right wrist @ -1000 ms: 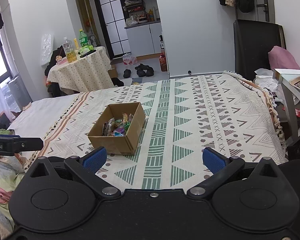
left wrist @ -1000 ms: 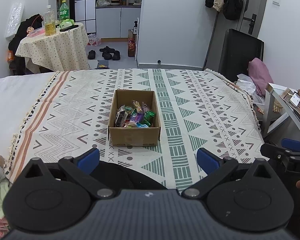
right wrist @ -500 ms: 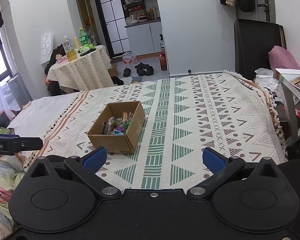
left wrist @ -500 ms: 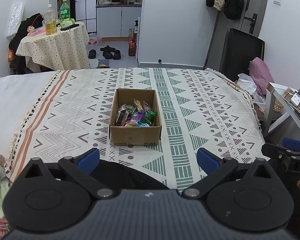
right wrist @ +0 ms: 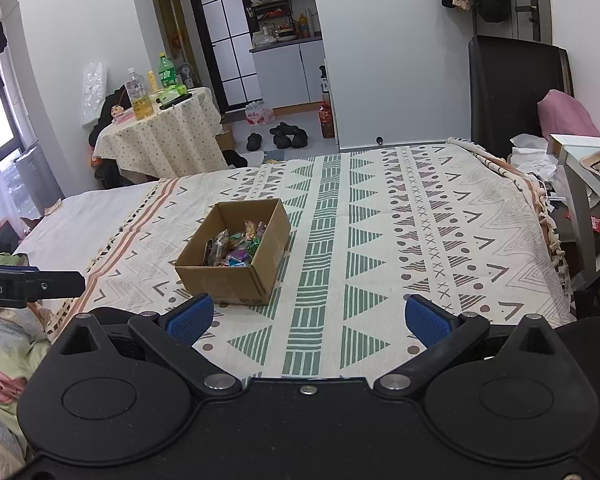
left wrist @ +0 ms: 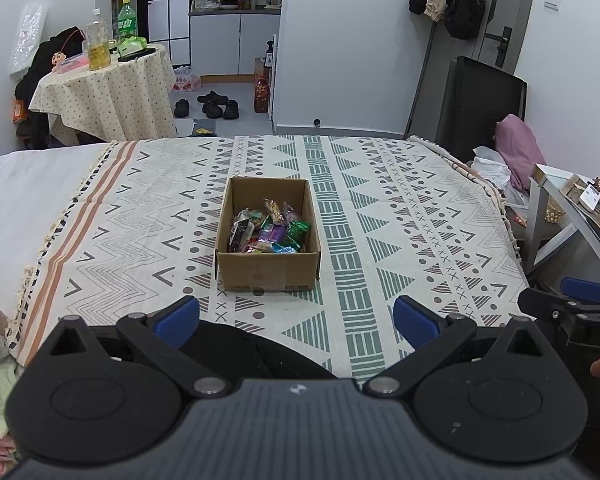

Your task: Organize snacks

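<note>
Still, cardboard box (left wrist: 268,272) of snacks (left wrist: 270,230) unmoved, both jaws spread wide.

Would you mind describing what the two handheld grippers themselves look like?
Both match: the left gripper and right gripper have matte black bodies with two round discs, silver pivot bolts, black linkage arms and blue textured pads. The left body is ribbed dark grey. White lettering marks each gripper's side as seen from the other camera.
</note>
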The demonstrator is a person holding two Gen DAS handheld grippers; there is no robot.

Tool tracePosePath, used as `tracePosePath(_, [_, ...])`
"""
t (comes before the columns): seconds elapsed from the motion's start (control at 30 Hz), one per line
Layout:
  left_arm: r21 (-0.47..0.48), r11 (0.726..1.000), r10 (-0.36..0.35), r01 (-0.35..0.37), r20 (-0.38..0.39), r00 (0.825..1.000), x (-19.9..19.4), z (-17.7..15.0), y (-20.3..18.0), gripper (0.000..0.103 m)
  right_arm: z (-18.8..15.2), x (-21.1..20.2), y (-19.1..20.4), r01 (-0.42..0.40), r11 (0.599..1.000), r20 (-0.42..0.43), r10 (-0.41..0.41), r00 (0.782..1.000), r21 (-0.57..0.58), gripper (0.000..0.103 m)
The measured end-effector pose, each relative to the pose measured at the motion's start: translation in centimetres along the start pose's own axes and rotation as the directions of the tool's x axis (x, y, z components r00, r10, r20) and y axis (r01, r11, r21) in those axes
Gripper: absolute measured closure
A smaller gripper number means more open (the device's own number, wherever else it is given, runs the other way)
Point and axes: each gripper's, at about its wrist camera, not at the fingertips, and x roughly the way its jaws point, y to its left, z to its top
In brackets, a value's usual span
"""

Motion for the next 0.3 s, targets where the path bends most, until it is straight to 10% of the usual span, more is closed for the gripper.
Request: tracePosePath(0.3, [-0.018, 1.000, 0.001, 0.000, 0.001, 1.000, 0.46, -0.13, 0.66, 0.000, -0.03, 0.19, 0.17, 0.001, 1.000, -0.004, -0.001, 1.000, -0.003, 0.000])
